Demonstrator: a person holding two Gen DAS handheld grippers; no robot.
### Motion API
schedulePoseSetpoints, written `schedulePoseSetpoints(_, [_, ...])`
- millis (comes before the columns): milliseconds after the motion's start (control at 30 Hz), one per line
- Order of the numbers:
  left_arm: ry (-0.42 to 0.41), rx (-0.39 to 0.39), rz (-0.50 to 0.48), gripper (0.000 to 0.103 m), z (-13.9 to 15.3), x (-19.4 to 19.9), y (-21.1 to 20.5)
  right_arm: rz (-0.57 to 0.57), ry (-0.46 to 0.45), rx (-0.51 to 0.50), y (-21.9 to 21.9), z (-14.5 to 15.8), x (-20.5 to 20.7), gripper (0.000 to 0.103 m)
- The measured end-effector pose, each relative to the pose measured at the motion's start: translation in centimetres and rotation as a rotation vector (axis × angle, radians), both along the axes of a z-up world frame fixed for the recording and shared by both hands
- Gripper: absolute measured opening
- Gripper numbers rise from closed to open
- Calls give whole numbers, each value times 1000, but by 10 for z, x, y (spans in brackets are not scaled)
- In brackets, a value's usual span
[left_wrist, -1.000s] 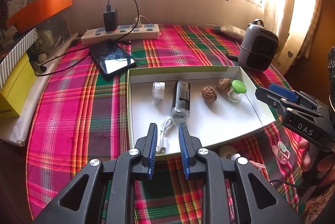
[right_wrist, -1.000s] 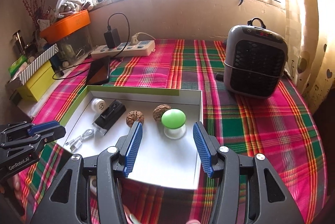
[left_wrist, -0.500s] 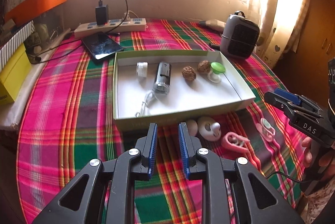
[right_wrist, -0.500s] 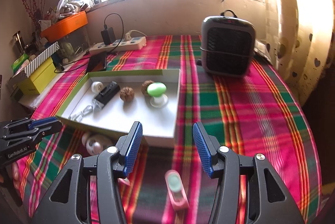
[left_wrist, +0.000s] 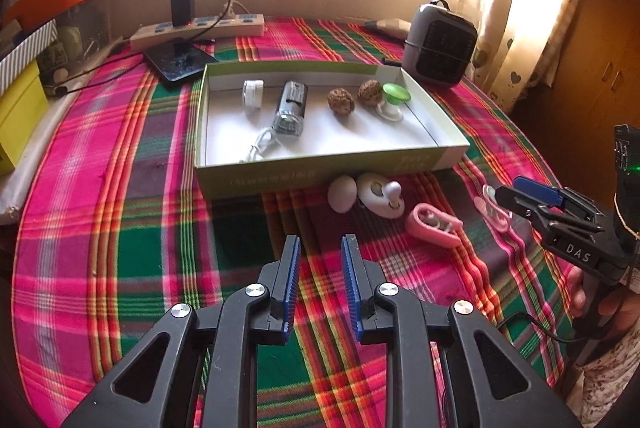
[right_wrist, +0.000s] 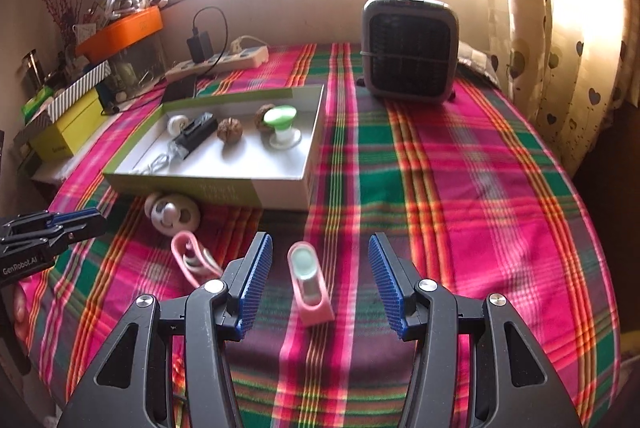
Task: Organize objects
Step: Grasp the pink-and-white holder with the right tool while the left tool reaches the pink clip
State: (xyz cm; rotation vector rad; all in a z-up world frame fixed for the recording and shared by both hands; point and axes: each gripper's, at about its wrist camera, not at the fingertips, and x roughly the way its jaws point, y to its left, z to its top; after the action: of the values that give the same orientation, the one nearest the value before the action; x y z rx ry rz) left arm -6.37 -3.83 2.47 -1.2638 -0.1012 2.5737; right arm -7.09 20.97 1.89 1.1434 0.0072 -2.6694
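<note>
Table under plaid cloth [left_wrist: 120, 187].

Box [left_wrist: 320, 171], shallow, green-walled, white inside, centre of table. Contents, left to right: white cap [left_wrist: 253, 92]; black device [left_wrist: 291, 107] with white cable [left_wrist: 260, 147] trailing toward the near wall; two walnuts [left_wrist: 341, 101], [left_wrist: 370, 91]; green-topped stand [left_wrist: 394, 99].

Loose on cloth, just near of box: white egg [left_wrist: 342, 193] touching or just beside a white oval gadget [left_wrist: 380, 193]; to its right a pink clip [left_wrist: 434, 224]; further right a pink case [right_wrist: 310, 284], possibly a small bottle, detail blurred.

Left gripper [left_wrist: 320, 260]: blue pads a narrow gap apart, nothing between, over bare cloth near of the egg.

Right gripper [right_wrist: 320, 280]: jaws spread wide, pink case lying between them, pads not touching it.

Far side: heater [right_wrist: 410, 47] right, power strip [left_wrist: 200, 29] and phone [left_wrist: 180, 59] left.
</note>
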Motion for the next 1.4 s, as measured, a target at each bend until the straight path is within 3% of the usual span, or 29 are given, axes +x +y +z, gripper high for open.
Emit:
schedulePoseSetpoints(433, [-21, 13, -15, 20, -6, 3, 6, 16, -56, 47, -8, -18, 1, 50])
schedulePoseSetpoints(500, [-23, 14, -18, 20, -7, 3, 8, 25, -58, 66, -11, -19, 0, 32])
schedulePoseSetpoints(600, [-27, 14, -22, 20, -8, 3, 9, 56, -62, 75, -20, -20, -1, 18])
schedulePoseSetpoints(1100, [-53, 38, -18, 20, -13, 4, 7, 252, -76, 42, -71, -20, 5, 18])
schedulePoseSetpoints(1400, [-56, 46, -29, 25, -12, 4, 9, 317, -121, -51, -84, -22, 11, 18])
